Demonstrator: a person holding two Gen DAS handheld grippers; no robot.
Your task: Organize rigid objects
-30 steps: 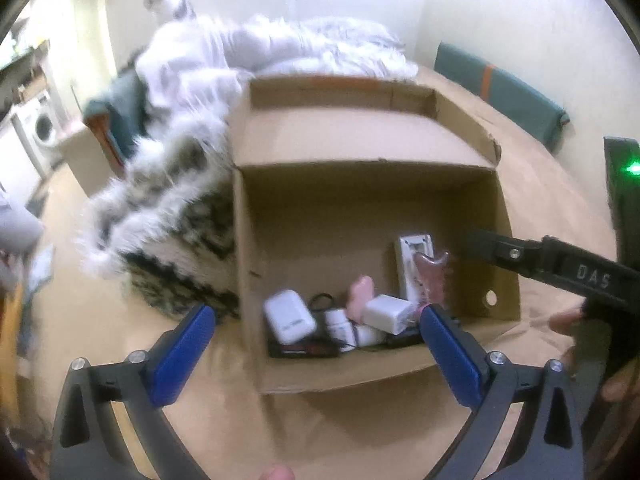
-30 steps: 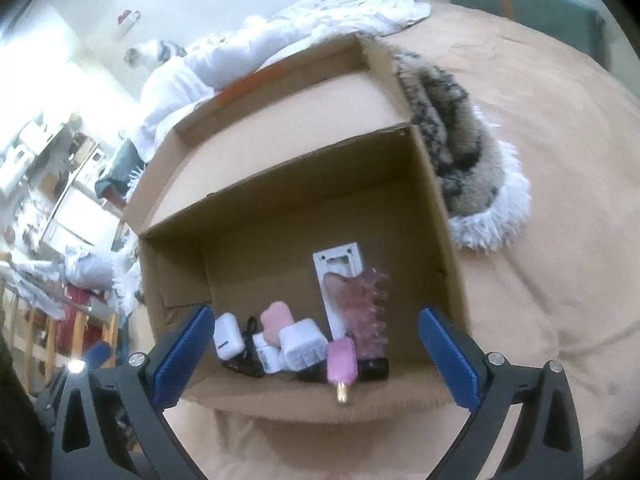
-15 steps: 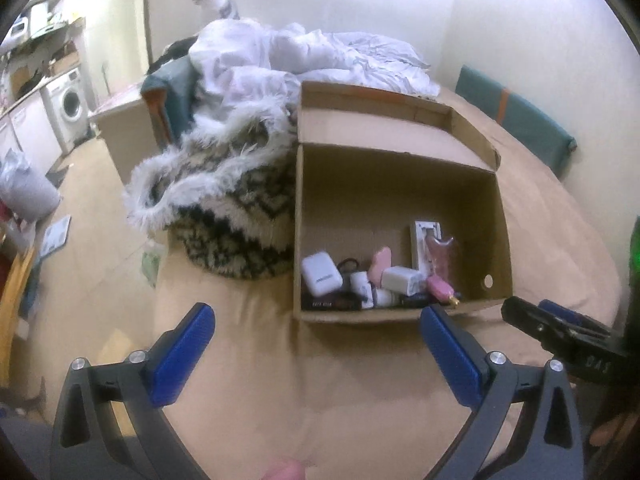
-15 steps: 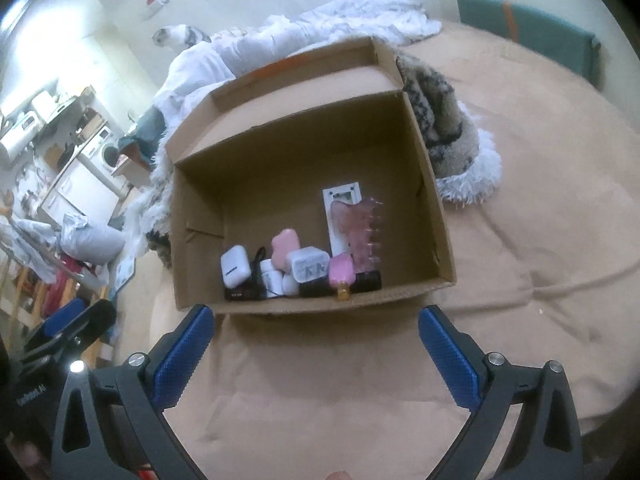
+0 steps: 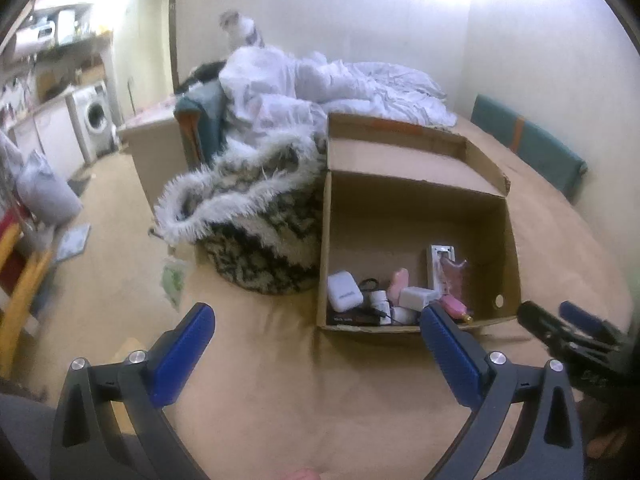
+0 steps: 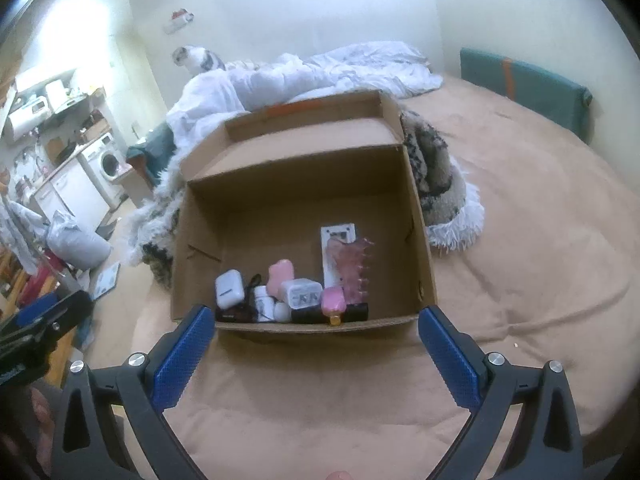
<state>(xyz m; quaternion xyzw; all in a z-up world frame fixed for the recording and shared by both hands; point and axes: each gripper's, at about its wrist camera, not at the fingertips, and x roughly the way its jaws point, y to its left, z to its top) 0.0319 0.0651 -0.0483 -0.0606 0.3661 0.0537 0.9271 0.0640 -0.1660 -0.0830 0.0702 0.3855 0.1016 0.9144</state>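
Right wrist view: the open brown cardboard box [image 6: 304, 208] already holds the small rigid items, clustered at 6 o'clock. Both the left tongs [image 5: 316, 332] and the right tongs [image 6: 312, 330] are spread and empty, so the task looks nearly done.

Brown cardboard box [image 6: 418, 216], white case [image 6: 229, 289], pink bottle [image 6: 333, 301], blue-padded tongs [image 6: 312, 344], black-and-white fur throw [image 5: 256, 216], tan bedcover [image 6: 540, 240]

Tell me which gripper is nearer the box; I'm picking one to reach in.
Right, narrowly. The right gripper hangs open facing the box, centred on its near wall. The left gripper is also open, a little farther back and off toward the box's left corner.
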